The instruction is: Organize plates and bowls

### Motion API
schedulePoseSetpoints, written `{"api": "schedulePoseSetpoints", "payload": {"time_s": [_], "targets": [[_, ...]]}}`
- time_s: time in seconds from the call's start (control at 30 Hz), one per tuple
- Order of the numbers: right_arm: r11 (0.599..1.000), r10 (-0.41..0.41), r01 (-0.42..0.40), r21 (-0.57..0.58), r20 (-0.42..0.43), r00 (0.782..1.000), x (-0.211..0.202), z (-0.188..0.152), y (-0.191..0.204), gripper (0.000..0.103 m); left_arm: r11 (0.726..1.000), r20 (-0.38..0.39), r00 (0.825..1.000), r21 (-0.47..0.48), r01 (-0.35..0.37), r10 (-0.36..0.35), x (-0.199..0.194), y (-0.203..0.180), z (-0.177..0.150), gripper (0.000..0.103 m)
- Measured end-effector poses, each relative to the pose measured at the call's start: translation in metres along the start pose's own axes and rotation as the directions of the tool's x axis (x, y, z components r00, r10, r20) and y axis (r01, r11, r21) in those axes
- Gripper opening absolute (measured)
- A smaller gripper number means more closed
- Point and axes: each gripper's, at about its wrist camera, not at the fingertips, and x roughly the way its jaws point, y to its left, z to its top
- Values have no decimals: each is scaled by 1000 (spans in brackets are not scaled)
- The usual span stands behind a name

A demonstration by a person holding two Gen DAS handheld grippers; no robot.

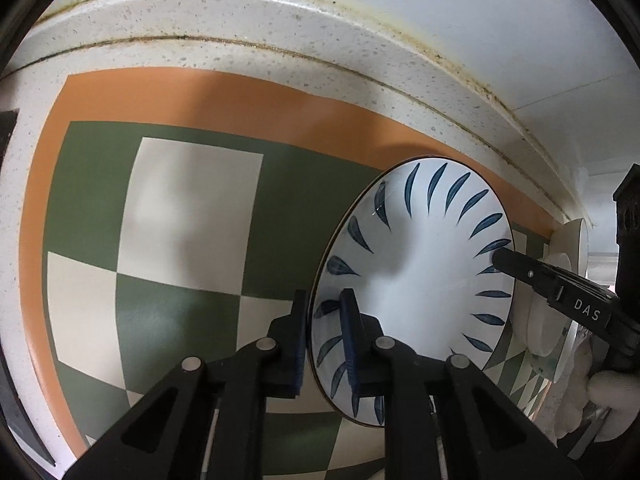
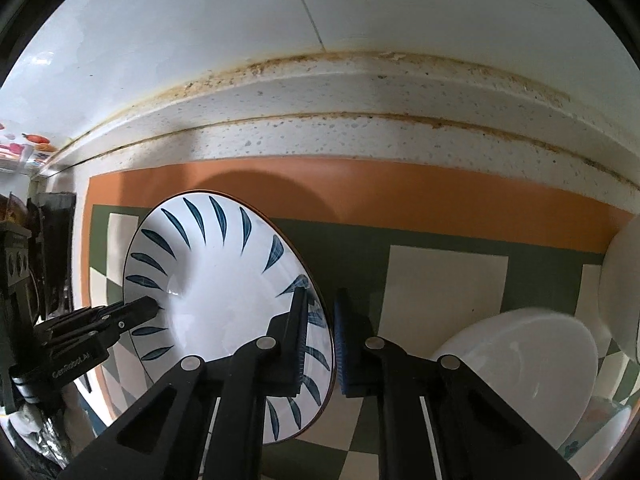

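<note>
Both grippers point steeply downward at a checkered mat (image 1: 180,216) with an orange border, laid on a speckled countertop (image 1: 248,20) against a white wall (image 2: 180,20). A white plate with blue leaf marks (image 1: 416,280) sits between them on the mat, toward its far orange edge, and is gripped at opposite sides of its rim. The left gripper (image 1: 324,344) is clenched on the plate's near-left rim: one blue-padded finger lies inside the plate, the other outside, with the rim pinched between. In the left wrist view the right gripper (image 1: 500,258) enters from the right, its dark fingertips meeting the plate's far-right rim; a gloved hand (image 1: 612,396) shows behind it at the lower right corner. In the right wrist view the right gripper (image 2: 322,340) straddles the plate's right rim, one finger over the inner face and one outside, closed on the rim. The left gripper's tips reach the opposite rim from the left. To the right of the gripped plate, plain white dishes (image 2: 528,360) lie overlapping on the mat, and another white dish (image 2: 624,280) is cut by the frame's right edge.
</note>
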Motion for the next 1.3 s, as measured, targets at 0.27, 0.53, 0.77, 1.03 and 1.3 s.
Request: {"api": "schedulePoseSetpoints", "payload": {"time_s": [0.27, 0.53, 0.77, 1.03, 1.3], "targets": [[999, 35, -35, 5, 6, 999, -15, -16, 1, 13, 1000, -1, 1000, 21, -23, 23, -15, -13, -1, 14], [998, 51, -50, -25, 37, 998, -56, -41, 17, 13, 999, 25, 1000, 50, -19, 18, -50, -31, -22, 14], [997, 74, -72, -35, 51, 996, -91, -92, 19, 13, 996, 29, 999, 85, -20, 18, -73, -52, -64, 14], [995, 99, -98, -16, 50, 994, -113, -173, 6, 13, 990, -2, 1000, 136, -23, 24, -80, -56, -127, 15], [991, 129, -130, 31, 30, 991, -99, -242, -12, 13, 984, -43, 998, 174, -45, 53, -63, -60, -175, 16]]}}
